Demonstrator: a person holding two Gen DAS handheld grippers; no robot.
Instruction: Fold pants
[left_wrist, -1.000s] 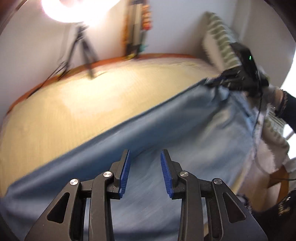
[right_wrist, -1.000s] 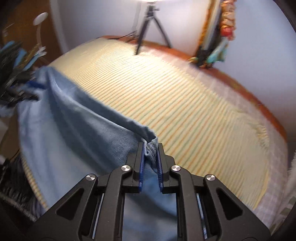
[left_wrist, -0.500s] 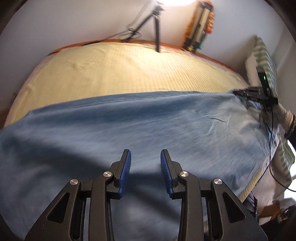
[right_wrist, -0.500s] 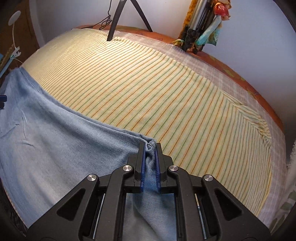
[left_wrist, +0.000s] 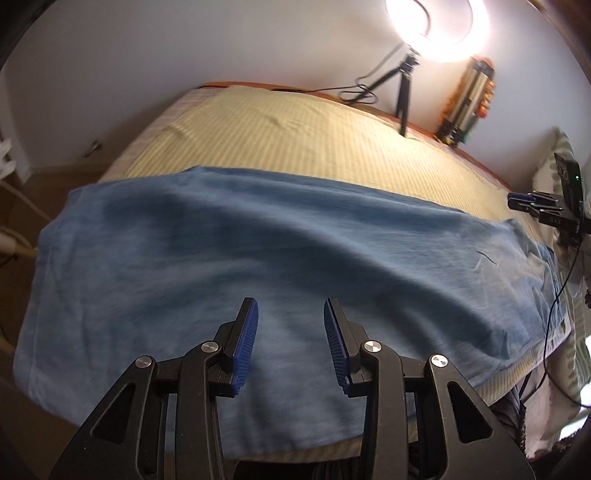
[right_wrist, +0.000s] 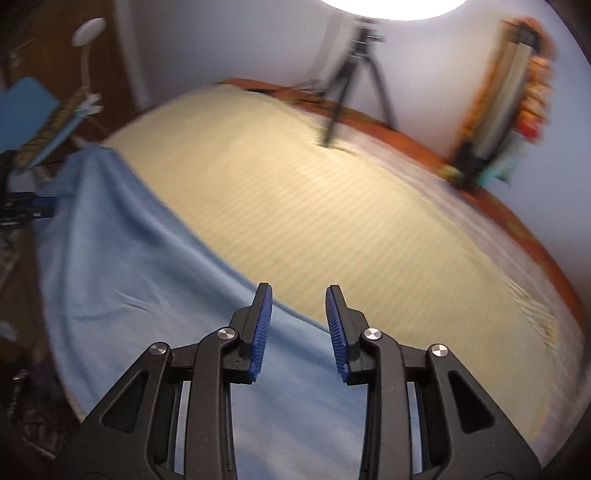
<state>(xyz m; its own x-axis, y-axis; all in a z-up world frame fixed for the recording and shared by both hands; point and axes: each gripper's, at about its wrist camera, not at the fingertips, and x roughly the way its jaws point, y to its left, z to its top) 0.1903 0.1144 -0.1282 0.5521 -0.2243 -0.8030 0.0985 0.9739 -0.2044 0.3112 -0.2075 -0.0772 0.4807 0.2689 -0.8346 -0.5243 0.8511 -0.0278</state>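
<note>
The blue denim pants (left_wrist: 288, 258) lie spread flat across the near part of a bed with a yellow striped sheet (left_wrist: 295, 136). My left gripper (left_wrist: 290, 325) is open and empty, hovering above the middle of the pants. My right gripper (right_wrist: 298, 314) is open and empty, above the far edge of the pants (right_wrist: 140, 280) where they meet the sheet (right_wrist: 332, 206). The right gripper also shows in the left wrist view (left_wrist: 532, 205), off the pants' right end.
A tripod (left_wrist: 402, 96) with a bright ring light (left_wrist: 430, 26) stands at the bed's far edge. A colourful upright object (left_wrist: 465, 103) leans on the wall. A striped pillow (left_wrist: 554, 170) lies at the right. A desk lamp (right_wrist: 86, 48) and clutter sit left of the bed.
My right gripper has opened and let go of the pants' edge, which now lies flat on the bed. Both grippers have drawn back and tilted; the left stayed open.
</note>
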